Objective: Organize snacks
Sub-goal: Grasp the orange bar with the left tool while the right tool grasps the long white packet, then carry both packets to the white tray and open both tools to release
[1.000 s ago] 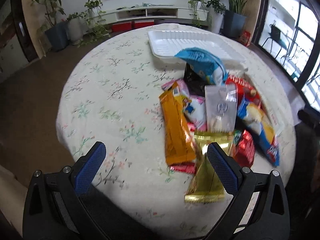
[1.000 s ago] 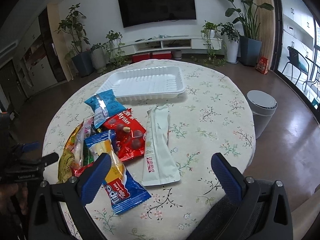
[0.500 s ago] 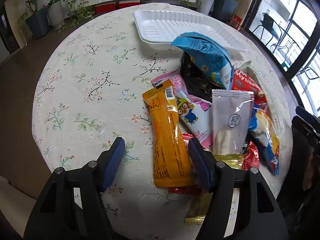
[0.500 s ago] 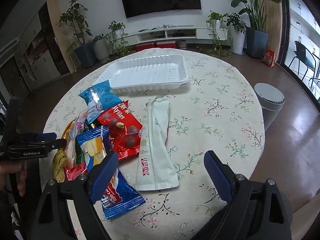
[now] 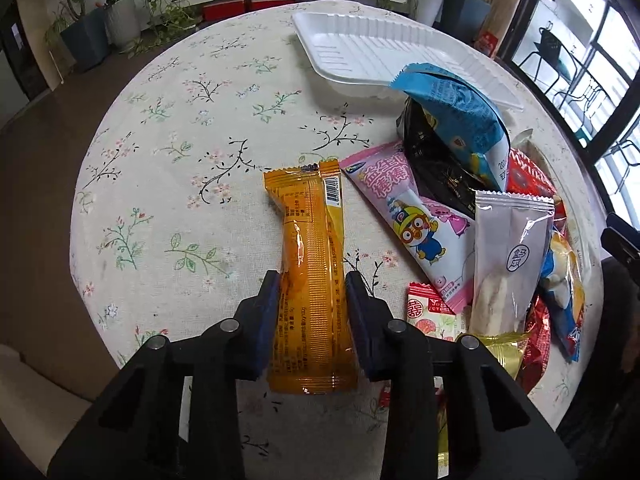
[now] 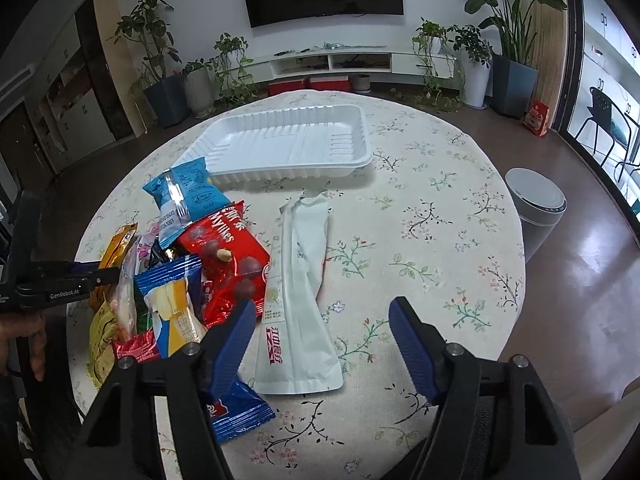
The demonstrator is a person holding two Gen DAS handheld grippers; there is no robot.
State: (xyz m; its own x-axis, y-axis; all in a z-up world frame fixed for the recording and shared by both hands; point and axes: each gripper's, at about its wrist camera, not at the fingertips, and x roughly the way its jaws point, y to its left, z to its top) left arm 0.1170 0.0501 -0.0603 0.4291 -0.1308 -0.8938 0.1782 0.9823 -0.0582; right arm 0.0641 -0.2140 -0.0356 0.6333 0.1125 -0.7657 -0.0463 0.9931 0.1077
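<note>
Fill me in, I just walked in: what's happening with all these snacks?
A person with two handheld grippers is sorting snacks on a round table. The left gripper has closed on the orange packet. The right gripper hangs open above the long white pouch. The white tray holds nothing yet.

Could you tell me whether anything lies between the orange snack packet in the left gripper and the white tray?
Nothing visible blocks it. The left gripper has its jaws closed on the orange snack packet, and only bare floral tablecloth lies ahead to the white tray. The blue packet overlaps only the tray's right part.
</note>
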